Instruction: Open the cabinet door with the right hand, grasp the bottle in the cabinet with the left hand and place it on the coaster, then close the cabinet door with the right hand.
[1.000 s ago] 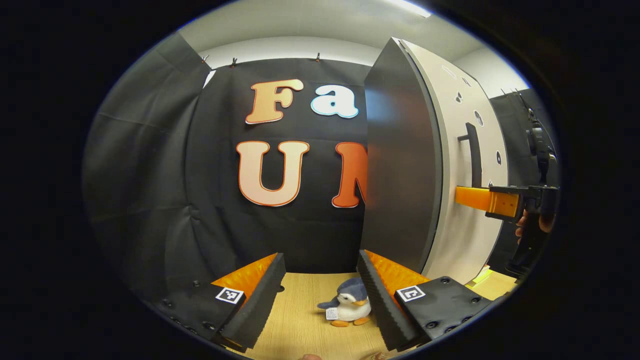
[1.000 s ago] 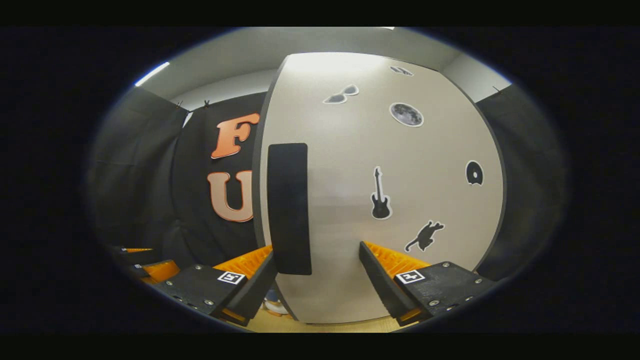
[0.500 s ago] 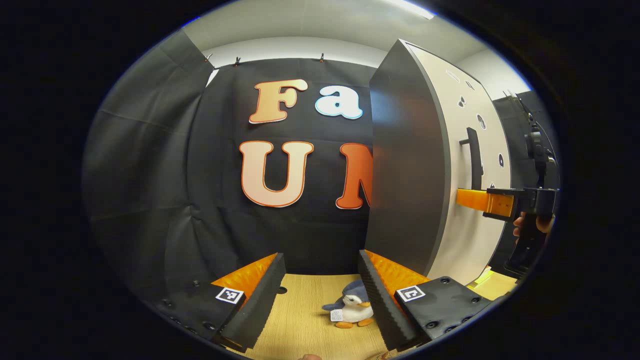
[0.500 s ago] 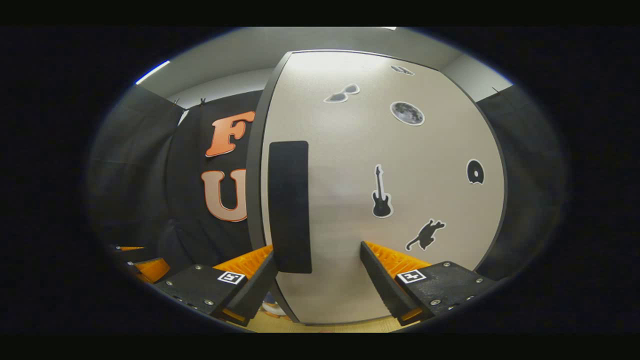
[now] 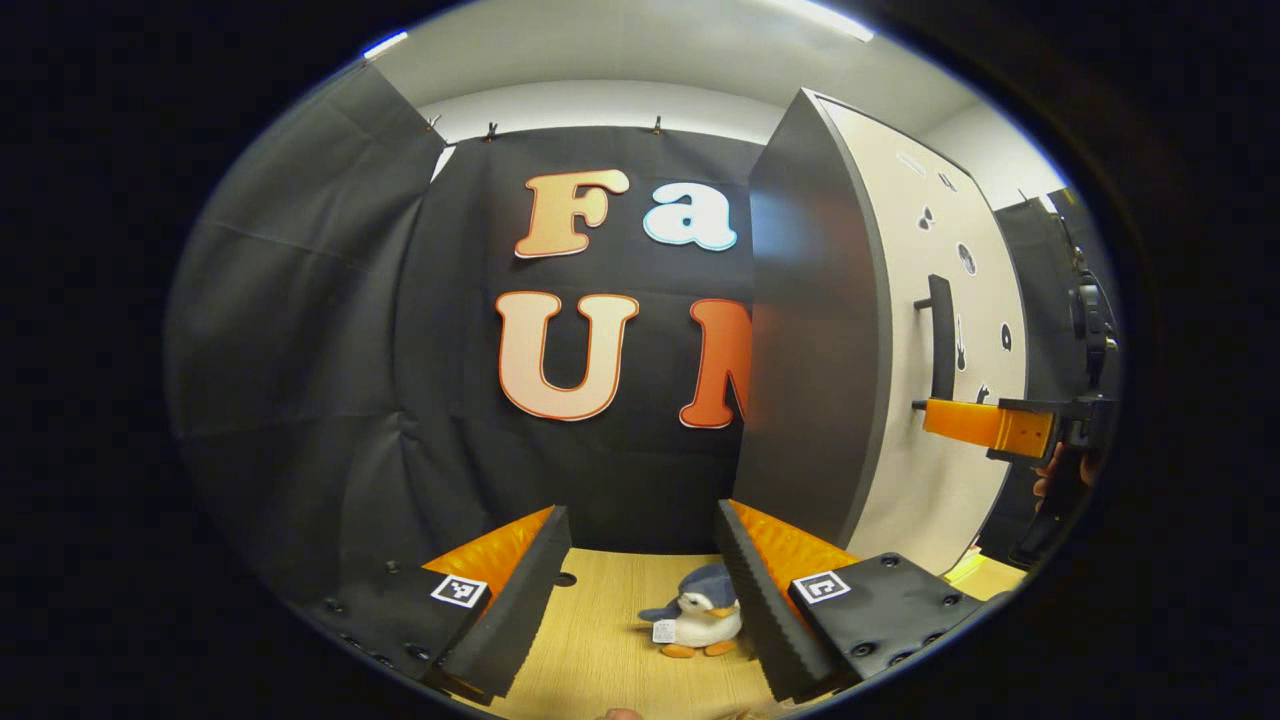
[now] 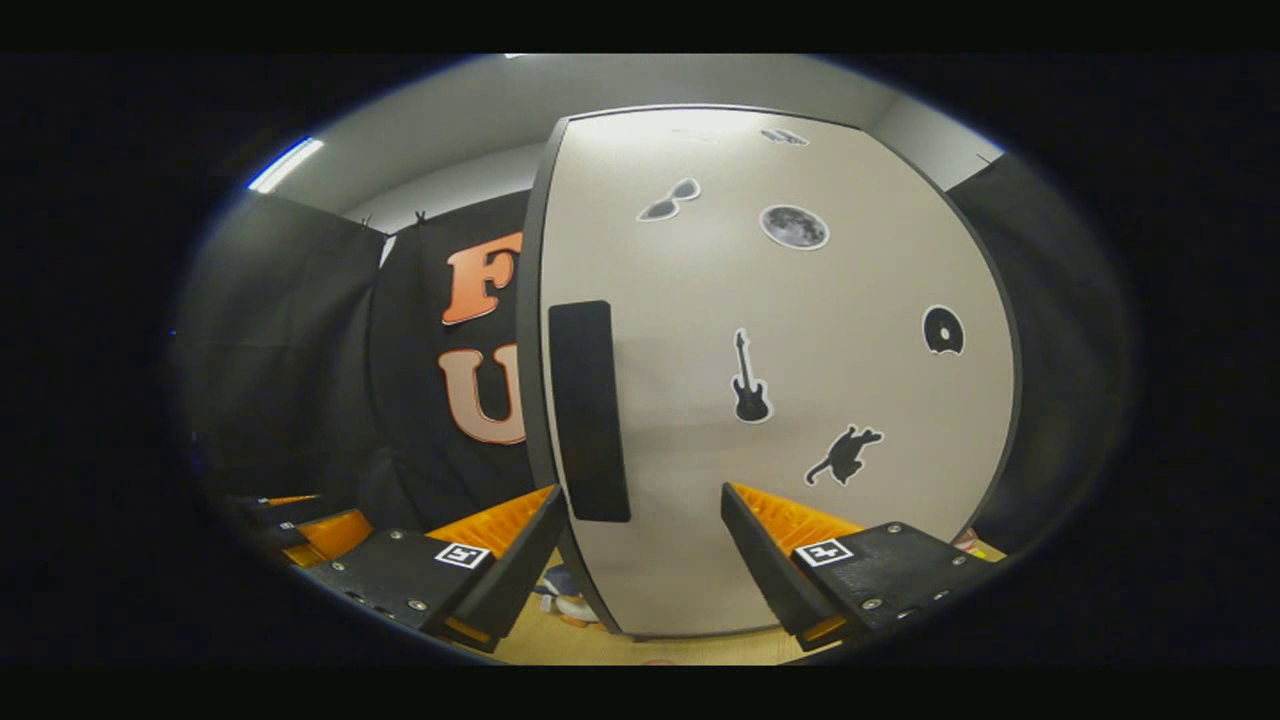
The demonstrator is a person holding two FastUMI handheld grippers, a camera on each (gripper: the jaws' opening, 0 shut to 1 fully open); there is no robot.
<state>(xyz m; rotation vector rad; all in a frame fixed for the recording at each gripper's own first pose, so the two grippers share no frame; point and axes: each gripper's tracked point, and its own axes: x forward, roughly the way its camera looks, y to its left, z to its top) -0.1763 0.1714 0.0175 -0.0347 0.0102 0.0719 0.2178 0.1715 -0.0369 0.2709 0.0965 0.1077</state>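
The cabinet door (image 6: 780, 400) looks flush with its dark side panel at the right. Over the last second my right tool (image 6: 640, 492) has sunk a little along the door, so the handle (image 6: 588, 410) now ends just above its left finger; its fingers are spread, clamping nothing. My left tool (image 5: 641, 508) hangs spread over the surface (image 5: 600, 640) near a penguin toy (image 5: 695, 622). I cannot tell where the bottle is. A shut door suits reaching to open it, or backing off after closing.
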